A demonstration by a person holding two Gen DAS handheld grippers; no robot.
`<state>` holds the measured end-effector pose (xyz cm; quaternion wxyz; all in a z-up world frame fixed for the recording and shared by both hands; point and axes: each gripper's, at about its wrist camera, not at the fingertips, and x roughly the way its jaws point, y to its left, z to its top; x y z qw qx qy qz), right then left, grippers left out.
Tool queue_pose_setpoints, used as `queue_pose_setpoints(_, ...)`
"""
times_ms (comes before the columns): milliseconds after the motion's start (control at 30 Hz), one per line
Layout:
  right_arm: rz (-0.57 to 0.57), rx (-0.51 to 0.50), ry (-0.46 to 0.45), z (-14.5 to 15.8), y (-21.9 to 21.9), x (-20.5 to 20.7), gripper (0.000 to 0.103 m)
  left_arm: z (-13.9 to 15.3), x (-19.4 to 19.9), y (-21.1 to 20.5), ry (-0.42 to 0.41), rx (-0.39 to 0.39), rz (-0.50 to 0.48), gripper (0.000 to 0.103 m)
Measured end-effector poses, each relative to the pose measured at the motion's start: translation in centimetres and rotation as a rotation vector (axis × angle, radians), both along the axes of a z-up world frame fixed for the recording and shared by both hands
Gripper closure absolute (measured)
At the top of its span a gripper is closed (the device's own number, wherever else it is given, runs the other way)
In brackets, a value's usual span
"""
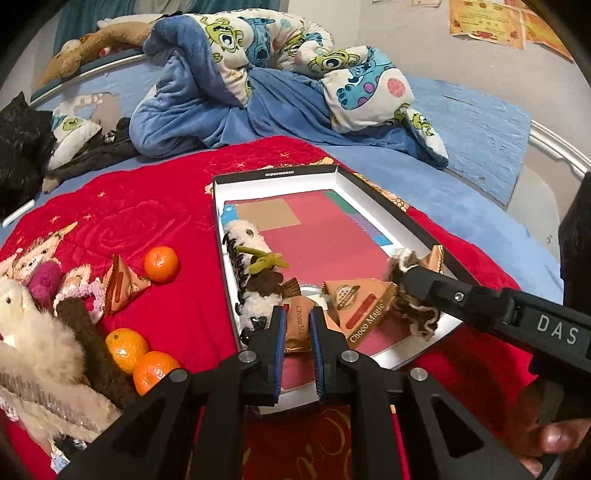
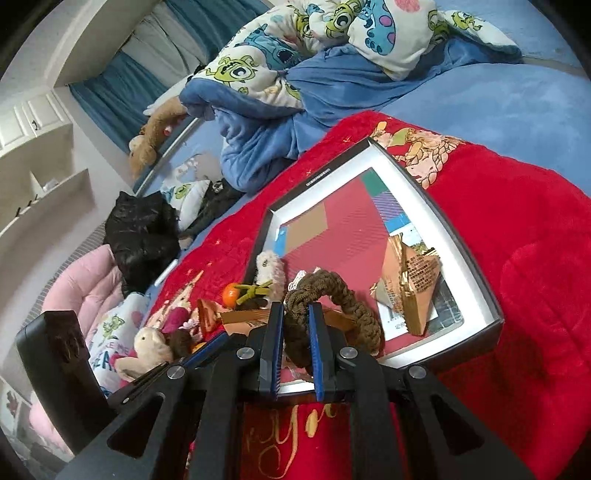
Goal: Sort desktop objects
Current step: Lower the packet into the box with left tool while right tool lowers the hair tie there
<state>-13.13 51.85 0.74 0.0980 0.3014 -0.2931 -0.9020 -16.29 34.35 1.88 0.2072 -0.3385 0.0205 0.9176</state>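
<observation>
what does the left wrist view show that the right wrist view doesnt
Only the left wrist view shows the two oranges at the near left, the gold paper on the wall, and the left tongs shut on a chocolate packet.

Only the right wrist view shows the white shelves, the pink cushion, and the right tongs shut on a brown scrunchie.

Both show the open box, the red blanket, the cartoon quilt and one orange beside the box.
</observation>
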Motion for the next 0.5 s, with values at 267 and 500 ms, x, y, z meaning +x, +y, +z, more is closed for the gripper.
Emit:
queue_pose_setpoints(267,-0.068,0.032,-0.041,-0.8,0.1,-0.8,0.09,-0.5,-0.1,0.5,0.0,-0.015,0.006,0.089)
queue_pose_setpoints(500,-0.076,0.103,-0.054,-0.6,-0.8,-1.0,0.09,-0.7,-0.2,0.6,0.0,-0.02,0.009,0.089)
